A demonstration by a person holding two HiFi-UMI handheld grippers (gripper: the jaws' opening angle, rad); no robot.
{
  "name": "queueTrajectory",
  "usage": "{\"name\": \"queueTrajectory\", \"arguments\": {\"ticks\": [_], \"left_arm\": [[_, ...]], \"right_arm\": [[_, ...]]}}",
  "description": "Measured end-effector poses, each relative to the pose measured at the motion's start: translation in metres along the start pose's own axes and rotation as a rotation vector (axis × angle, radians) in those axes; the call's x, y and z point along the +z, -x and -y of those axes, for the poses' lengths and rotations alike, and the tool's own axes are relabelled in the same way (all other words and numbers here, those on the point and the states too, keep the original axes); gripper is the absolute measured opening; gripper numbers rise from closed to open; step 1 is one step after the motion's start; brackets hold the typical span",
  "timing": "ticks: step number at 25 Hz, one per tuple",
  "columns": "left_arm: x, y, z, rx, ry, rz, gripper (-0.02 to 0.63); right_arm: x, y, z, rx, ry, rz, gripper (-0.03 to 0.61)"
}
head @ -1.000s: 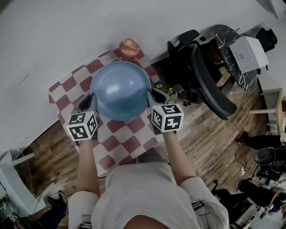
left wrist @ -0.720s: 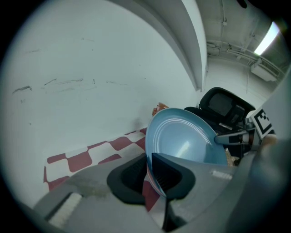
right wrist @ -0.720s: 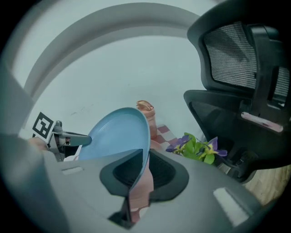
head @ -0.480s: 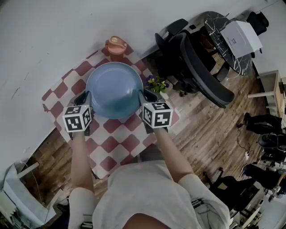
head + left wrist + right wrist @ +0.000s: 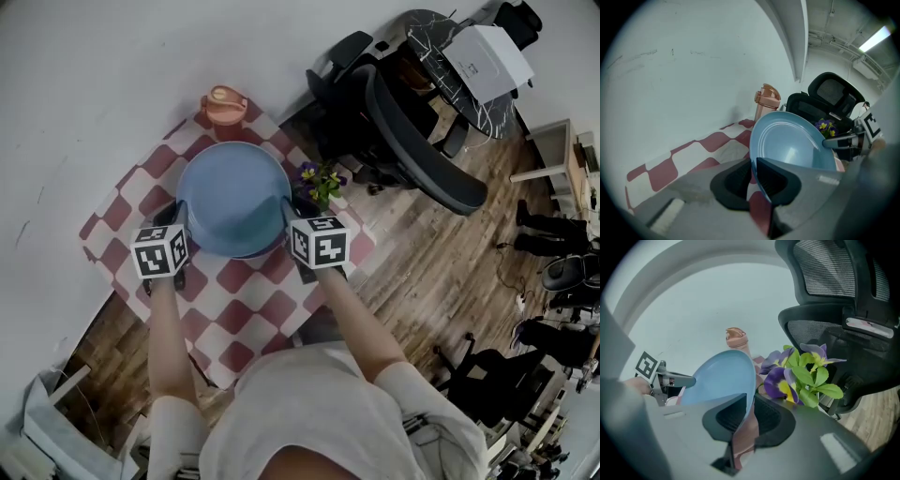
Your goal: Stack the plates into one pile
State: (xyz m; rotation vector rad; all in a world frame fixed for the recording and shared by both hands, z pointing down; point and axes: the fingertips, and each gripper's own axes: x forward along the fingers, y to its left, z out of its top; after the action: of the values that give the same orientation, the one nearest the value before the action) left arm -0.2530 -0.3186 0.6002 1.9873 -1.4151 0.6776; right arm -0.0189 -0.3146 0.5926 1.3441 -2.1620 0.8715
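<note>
A blue plate (image 5: 232,197) hangs low over the red-and-white checkered table (image 5: 234,291), held by opposite edges. My left gripper (image 5: 183,220) is shut on its left rim, which sits pinched between the pads in the left gripper view, where the plate (image 5: 792,145) shows its tilted hollow face. My right gripper (image 5: 289,214) grips the right rim; its jaws have just been opening, and the plate (image 5: 722,376) still fills the gap between them at the right gripper (image 5: 751,401). I cannot tell whether another plate lies under it. The left gripper (image 5: 753,164) holds steady.
A pink bottle (image 5: 223,105) stands at the table's far edge by the white wall. Purple flowers with green leaves (image 5: 317,183) sit right beside the plate's right rim. A black office chair (image 5: 403,122) stands on the wooden floor to the right.
Both grippers have sunk together with the plate, bringing it down closer to the checkered cloth. The plate stays between them.
</note>
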Motion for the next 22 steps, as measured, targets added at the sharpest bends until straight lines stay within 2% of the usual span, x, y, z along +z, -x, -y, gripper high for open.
{"name": "queueTrajectory", "arguments": {"ticks": [9, 22], "left_arm": [[-0.001, -0.021, 0.006, -0.052, -0.031, -0.013, 0.046], [-0.005, -0.028, 0.010, -0.067, -0.070, 0.007, 0.067]], "right_arm": [[-0.008, -0.008, 0.015, -0.051, -0.022, -0.025, 0.055], [-0.024, -0.012, 0.021, -0.083, -0.010, -0.064, 0.074]]}}
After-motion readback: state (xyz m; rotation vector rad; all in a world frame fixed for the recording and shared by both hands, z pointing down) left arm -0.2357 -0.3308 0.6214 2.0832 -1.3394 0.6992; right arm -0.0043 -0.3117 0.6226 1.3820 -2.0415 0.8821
